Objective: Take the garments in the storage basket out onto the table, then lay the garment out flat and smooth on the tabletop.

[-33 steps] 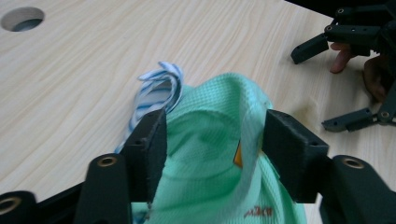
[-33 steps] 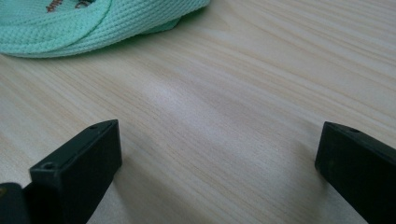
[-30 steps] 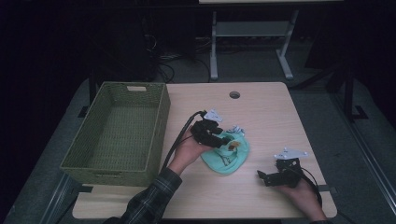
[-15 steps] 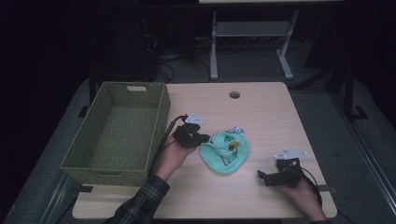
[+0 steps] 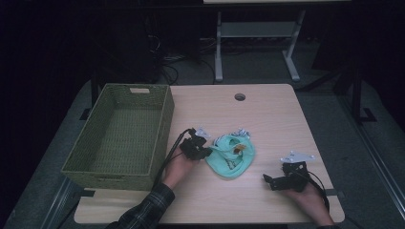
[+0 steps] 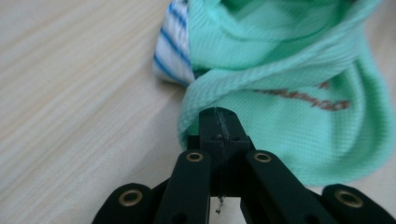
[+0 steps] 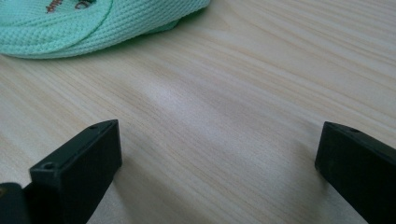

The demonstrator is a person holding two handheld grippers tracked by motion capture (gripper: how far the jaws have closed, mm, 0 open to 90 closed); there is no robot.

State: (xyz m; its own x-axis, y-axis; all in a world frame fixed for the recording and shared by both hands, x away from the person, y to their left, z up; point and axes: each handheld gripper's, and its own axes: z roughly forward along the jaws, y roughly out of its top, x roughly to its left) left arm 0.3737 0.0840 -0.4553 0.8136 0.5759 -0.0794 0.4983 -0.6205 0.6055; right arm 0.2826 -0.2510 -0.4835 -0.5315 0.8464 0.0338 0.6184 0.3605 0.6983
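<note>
The worktop [image 5: 267,109] carries a woven basket [image 5: 119,136] along its left side. Near the middle lies a crumpled green garment [image 5: 232,159], with a blue-striped white cloth [image 6: 173,51] tucked against it. The left tongs [image 5: 203,151] sit at the garment's left edge, jaws pressed together on a fold of the green fabric. The right tongs [image 5: 267,180] rest well apart from it toward the right front corner, jaws spread wide over bare wood.

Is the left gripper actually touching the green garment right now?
Touching. In the left gripper view the left gripper has its jaws shut, with a fold of the green garment pinched at their tips; no gap shows there.
</note>
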